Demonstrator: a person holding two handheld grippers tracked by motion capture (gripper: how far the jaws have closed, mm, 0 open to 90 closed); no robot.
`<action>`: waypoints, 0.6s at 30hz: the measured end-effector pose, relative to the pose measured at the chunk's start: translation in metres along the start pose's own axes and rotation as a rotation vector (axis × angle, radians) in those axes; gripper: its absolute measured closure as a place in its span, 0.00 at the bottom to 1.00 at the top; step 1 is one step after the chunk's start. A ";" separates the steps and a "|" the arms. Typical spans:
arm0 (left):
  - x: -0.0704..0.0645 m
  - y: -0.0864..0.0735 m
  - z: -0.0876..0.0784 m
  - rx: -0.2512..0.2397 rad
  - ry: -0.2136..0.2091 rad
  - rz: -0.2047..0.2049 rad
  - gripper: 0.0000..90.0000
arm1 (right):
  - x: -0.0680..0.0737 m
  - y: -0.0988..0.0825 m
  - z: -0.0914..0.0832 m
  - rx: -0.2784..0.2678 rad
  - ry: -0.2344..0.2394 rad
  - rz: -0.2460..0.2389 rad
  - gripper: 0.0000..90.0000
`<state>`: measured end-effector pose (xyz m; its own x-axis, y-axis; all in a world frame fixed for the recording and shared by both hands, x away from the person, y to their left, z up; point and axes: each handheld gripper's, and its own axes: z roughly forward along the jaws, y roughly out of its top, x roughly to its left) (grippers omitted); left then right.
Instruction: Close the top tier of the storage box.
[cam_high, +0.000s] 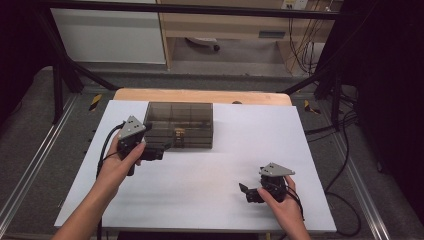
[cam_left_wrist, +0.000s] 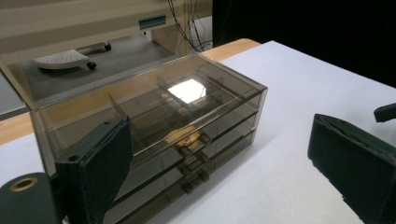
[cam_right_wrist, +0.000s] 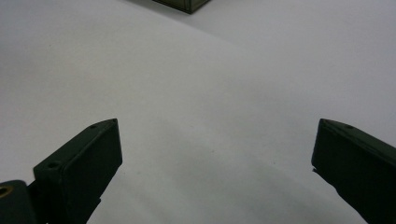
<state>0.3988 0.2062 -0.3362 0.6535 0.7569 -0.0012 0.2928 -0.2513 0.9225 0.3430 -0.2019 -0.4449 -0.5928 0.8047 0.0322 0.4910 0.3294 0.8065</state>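
1. Drawers first: a smoky transparent drawer box (cam_high: 180, 125) sits at the far left-centre of the white table (cam_high: 220, 200), three drawers stacked, small knobs (cam_left_wrist: 192, 161) facing the person.
2. Left gripper (cam_high: 150, 152) hovers right at the box's front left corner, fingers (cam_left_wrist: 100, 170) released and spread wide, nothing between them.
3. Right gripper (cam_high: 252, 192) waits low at the near right, well apart from the box, fingers (cam_right_wrist: 84, 170) also released over bare table.
4. Key relation: the box's long axis runs left to right, and its knobs lie just ahead and right of the left gripper. That hand is far nearer; I'd judge a drawer pull falls to it.
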 end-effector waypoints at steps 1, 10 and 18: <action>0.001 -0.001 -0.001 0.000 0.001 -0.003 0.07 | 0.000 0.000 0.000 0.001 0.001 0.001 0.03; 0.011 -0.008 -0.009 0.001 0.025 -0.019 0.07 | 0.000 0.000 0.001 0.010 -0.007 0.001 0.03; 0.018 -0.010 -0.019 -0.007 0.043 -0.032 0.07 | 0.000 0.000 0.001 0.005 -0.003 0.000 0.03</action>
<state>0.3946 0.2341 -0.3383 0.6132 0.7898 -0.0144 0.3080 -0.2223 0.9250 0.3434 -0.2012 -0.4454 -0.5906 0.8064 0.0305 0.4946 0.3319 0.8032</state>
